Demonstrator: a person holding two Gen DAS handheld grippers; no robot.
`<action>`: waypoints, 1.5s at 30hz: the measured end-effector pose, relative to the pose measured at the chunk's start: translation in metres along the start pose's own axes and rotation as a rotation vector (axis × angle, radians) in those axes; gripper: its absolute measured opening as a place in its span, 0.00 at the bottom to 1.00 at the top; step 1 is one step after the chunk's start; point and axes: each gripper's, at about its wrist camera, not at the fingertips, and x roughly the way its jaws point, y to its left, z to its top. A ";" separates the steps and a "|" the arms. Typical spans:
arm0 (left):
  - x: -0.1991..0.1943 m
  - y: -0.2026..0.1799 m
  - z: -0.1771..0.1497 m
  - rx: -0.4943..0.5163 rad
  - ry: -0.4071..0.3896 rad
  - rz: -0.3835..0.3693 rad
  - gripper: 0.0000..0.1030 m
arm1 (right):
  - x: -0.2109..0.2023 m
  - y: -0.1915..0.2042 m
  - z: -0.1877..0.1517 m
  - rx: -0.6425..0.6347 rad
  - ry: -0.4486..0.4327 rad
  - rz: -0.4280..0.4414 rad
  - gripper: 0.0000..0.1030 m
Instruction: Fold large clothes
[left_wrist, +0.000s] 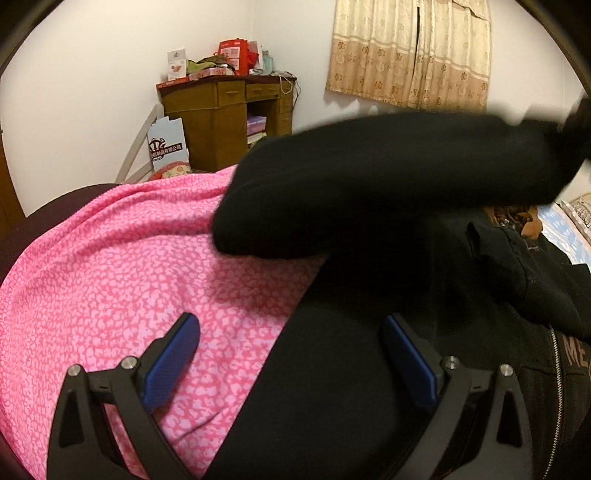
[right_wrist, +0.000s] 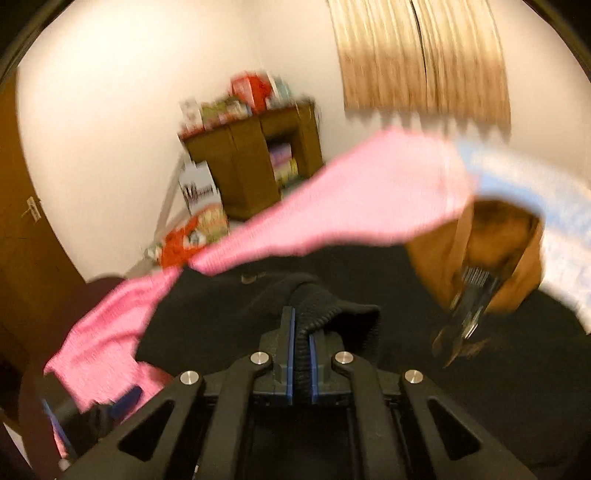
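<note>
On the bed: pink spotted blanket (left_wrist: 110, 266) spread wide, black jacket (left_wrist: 369, 332) lying on top of it.
Left gripper (left_wrist: 291, 354): tipped down over the bed, jaws wide apart, nothing between them.
Left gripper's fingers (left_wrist: 173, 362): one above the pink blanket, the other above the black cloth; cannot tell if touching.
Right gripper (right_wrist: 302, 354): pointing down a bit, jaws squeezed tight on the ribbed black cuff (right_wrist: 314, 299).
Black sleeve (left_wrist: 388, 177): up in the air, stretched across the left camera's view, blurry, reaching toward the right edge.
Jacket zipper (left_wrist: 556, 369): at the right side, next to some pale letters.
Brown cloth (right_wrist: 491, 236): past the jacket, near a blue and white sheet (right_wrist: 535, 184).
Far corner: wooden desk (left_wrist: 225, 118) with boxes and bags piled on top.
Wall on the right: beige curtain (left_wrist: 410, 51) hanging down.
</note>
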 end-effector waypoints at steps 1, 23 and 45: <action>0.001 0.000 0.000 0.000 0.000 -0.001 0.98 | -0.017 -0.002 0.010 -0.008 -0.042 -0.011 0.05; 0.011 0.001 0.003 0.012 0.007 0.016 0.99 | -0.062 -0.247 -0.133 0.479 0.137 -0.246 0.20; -0.013 -0.055 0.076 -0.001 -0.048 -0.046 1.00 | -0.066 -0.243 -0.099 0.513 0.142 -0.114 0.28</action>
